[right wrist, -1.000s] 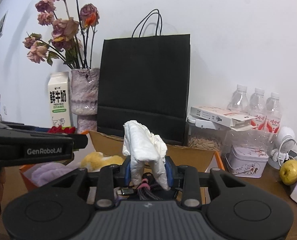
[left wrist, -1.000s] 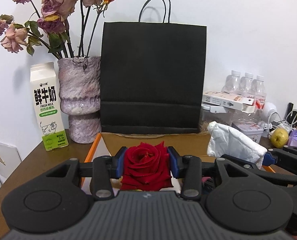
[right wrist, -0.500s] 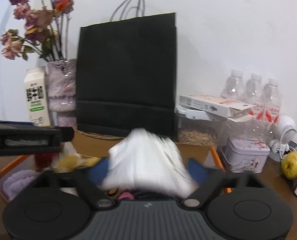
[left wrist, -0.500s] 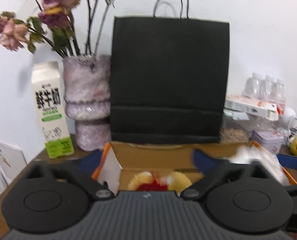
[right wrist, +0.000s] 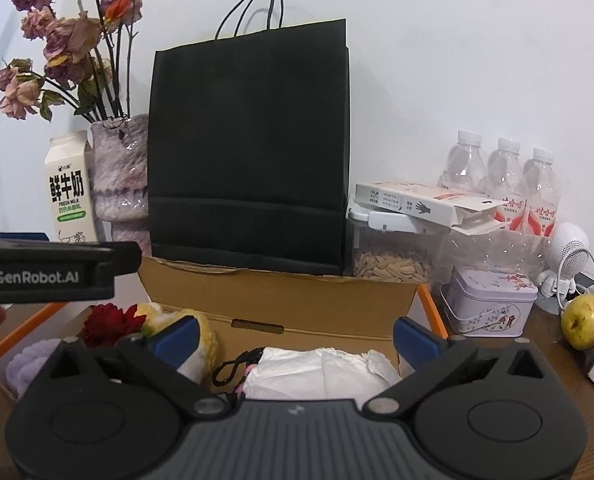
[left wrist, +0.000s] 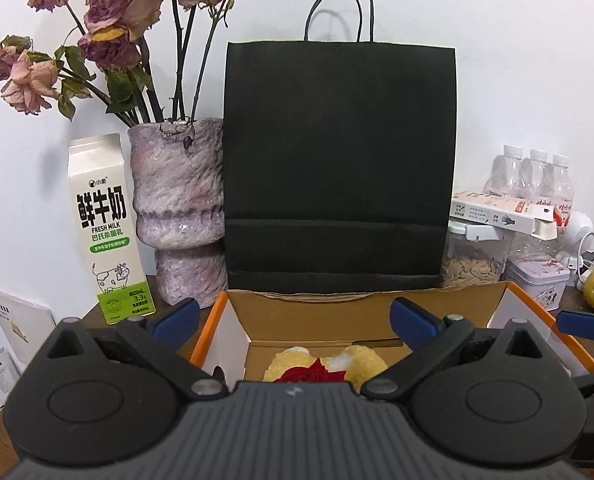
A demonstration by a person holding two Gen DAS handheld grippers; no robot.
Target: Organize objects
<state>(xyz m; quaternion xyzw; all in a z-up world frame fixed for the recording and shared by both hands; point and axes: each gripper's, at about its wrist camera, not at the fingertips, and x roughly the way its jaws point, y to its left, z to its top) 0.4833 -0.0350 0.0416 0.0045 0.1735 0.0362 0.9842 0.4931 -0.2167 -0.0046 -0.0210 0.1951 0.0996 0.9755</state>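
Note:
An open cardboard box (left wrist: 329, 304) with orange edges stands in front of me; it also shows in the right wrist view (right wrist: 281, 300). A red rose (left wrist: 311, 374) lies in it on a yellow plush thing (left wrist: 361, 360), seen too in the right wrist view as the rose (right wrist: 109, 322). A white wad (right wrist: 325, 372) lies in the box beside a black cord (right wrist: 237, 364). My left gripper (left wrist: 295, 318) is open and empty above the rose. My right gripper (right wrist: 295, 334) is open and empty above the wad.
A black paper bag (left wrist: 339, 160) stands behind the box. A vase of dried roses (left wrist: 177, 208) and a milk carton (left wrist: 105, 228) are at the left. Water bottles (right wrist: 501, 188), a seed jar (right wrist: 393, 256), a tin (right wrist: 489, 304) and a pear (right wrist: 583, 320) are at the right.
Both grippers have opened. The left one let go of the red rose and the right one let go of the white wad; both things now lie in the box.

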